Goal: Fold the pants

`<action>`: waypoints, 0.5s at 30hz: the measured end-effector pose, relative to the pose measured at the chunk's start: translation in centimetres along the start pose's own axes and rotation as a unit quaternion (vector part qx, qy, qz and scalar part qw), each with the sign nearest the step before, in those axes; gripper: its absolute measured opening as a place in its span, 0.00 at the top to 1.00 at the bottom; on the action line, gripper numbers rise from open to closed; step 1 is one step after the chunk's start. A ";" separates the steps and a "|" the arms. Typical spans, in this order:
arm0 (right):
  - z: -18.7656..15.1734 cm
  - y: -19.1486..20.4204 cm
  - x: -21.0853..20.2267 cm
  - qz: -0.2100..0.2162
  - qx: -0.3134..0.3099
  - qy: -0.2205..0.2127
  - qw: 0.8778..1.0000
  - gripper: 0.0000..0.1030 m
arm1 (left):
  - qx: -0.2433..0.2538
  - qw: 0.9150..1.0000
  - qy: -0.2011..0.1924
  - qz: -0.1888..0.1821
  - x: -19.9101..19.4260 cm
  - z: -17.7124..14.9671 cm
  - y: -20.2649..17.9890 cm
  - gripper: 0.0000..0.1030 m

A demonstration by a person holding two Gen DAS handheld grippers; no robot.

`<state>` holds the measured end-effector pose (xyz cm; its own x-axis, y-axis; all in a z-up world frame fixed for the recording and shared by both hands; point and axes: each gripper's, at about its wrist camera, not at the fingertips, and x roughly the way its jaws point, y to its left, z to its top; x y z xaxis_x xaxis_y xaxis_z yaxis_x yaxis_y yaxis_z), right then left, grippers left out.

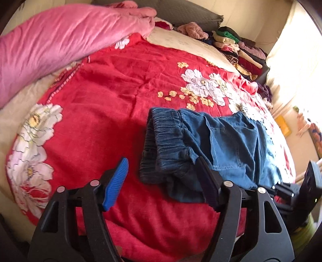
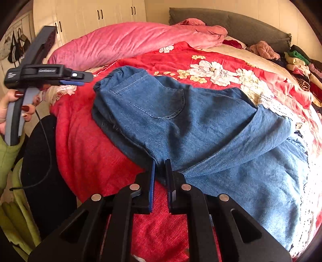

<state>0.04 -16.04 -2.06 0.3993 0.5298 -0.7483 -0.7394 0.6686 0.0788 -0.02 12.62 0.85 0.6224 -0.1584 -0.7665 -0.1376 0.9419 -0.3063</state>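
Observation:
Blue denim pants (image 2: 181, 125) with an elastic waistband (image 1: 161, 145) lie on a red floral blanket (image 1: 104, 112). In the left wrist view my left gripper (image 1: 161, 163) is open, its jaws wide apart in front of the waistband, the right finger touching the denim. In the right wrist view my right gripper (image 2: 160, 163) is nearly closed, with a fold of the pants' crotch edge between its fingertips. The left gripper (image 2: 78, 77) also shows at the far left of that view, held in a hand above the bed edge.
A pink duvet (image 1: 60, 40) lies bunched along the bed's far side. A pile of folded clothes (image 1: 237, 50) sits near the grey headboard (image 2: 241, 24). White wardrobes (image 2: 90, 16) stand behind. The bed edge is at the lower left of the right wrist view.

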 end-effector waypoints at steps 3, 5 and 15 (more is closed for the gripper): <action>0.1 0.0 0.0 -0.001 0.000 0.001 1.000 0.91 | -0.014 1.000 0.012 -0.009 1.9 0.4 -0.1 0.44; 0.2 0.2 -0.2 -0.001 -0.003 -0.002 1.000 0.91 | -0.019 0.999 0.017 -0.021 2.7 0.4 0.1 0.77; 0.3 1.9 -0.4 0.010 -0.023 -0.003 1.000 1.00 | 0.033 0.999 0.013 0.018 1.2 -1.4 0.0 0.76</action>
<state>-1.34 -14.81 -1.43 0.3869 0.5466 -0.7427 -0.7716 0.6329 0.0638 -0.33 12.01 -0.85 0.5974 -0.1310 -0.7912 -0.1085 0.9643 -0.2415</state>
